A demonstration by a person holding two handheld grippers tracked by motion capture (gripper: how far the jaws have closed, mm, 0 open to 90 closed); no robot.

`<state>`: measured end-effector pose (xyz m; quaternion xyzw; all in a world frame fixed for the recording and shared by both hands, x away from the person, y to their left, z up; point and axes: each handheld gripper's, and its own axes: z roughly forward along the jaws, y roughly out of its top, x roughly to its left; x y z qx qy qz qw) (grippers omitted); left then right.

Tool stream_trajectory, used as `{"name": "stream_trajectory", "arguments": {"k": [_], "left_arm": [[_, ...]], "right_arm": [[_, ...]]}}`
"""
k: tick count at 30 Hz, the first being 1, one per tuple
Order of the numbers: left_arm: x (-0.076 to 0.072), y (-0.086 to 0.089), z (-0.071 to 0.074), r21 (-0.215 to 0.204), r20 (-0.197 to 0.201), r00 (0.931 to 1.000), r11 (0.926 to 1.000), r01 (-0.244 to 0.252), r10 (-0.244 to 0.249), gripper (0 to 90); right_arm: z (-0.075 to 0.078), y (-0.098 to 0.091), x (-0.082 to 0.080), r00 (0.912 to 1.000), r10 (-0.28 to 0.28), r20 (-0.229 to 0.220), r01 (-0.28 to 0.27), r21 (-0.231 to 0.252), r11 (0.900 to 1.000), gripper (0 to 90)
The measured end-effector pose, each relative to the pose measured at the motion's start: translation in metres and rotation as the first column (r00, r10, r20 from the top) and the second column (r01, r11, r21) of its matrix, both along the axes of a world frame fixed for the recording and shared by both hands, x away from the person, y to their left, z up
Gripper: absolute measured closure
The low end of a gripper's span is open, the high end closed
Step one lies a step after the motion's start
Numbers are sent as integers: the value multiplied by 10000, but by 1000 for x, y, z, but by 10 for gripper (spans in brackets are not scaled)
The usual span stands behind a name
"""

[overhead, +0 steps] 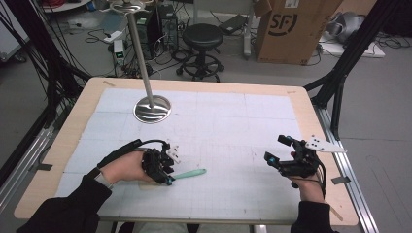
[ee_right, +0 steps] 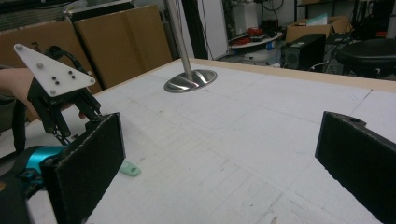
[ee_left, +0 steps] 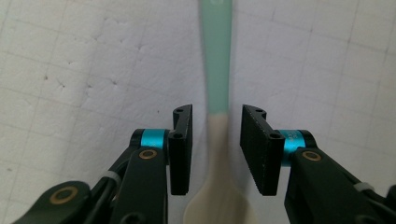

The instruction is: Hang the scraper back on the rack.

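**Left jaws astride spoon handle; right unit idle, spread**

Left hand-held gripper (overhead: 167, 177) lay low over the white gridded mat (overhead: 218, 131) on the light wooden counter (overhead: 68, 141), near its front-left part; held in the person's left hand (overhead: 121, 167); black sleeve visible at the bottom edge. In the left gripper view the jaws stood spread, one on each side of the long spoon with a mint-green handle and cream bowl (ee_left: 217, 116); a gap showed between each pad and the spoon, so not pinching; the spoon lay flat on the mat, its cream bowl toward the camera, its green handle running away past the jaw tips. In the high view the green handle (overhead: 189, 173) stuck out to the right of the left hand-held gripper, near the counter's front middle.

Right hand-held gripper (overhead: 278, 150) was held above the counter's right side, well apart from the spoon; jaws spread wide with nothing between them, as the right gripper view confirmed; grey three-cornered plate on top.

Polished metal stand with round base and upright pole (overhead: 152, 108) stood on the mat at back-left, apart from both units. Beyond the counter: black round stool (overhead: 202, 36), brown cardboard box (overhead: 291, 29), cables on the floor.
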<state>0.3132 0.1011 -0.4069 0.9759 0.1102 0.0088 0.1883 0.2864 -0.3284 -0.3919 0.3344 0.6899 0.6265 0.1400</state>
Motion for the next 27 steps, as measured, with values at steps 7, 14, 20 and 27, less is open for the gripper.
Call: {"name": "stream_trajectory", "arguments": {"k": [7, 14, 20, 27], "left_arm": [[0, -1, -3, 292, -60, 9992, 9988, 404, -402, 746], [0, -4, -3, 485, -29, 9996, 9984, 299, -298, 795], [-3, -3, -2, 377, 238, 9993, 9989, 272, -281, 801], [0, 12, 10, -353, 388, 9990, 9992, -193, 206, 801]], "right_arm": [[0, 0, 0, 10000, 39, -65, -39, 16, 10000, 3], [-1, 0, 1, 10000, 35, -56, -35, -8, 10000, 3], [-1, 1, 0, 9999, 67, -93, -67, -7, 10000, 3], [-1, -1, 0, 9999, 53, -103, -52, 25, 10000, 3]]}}
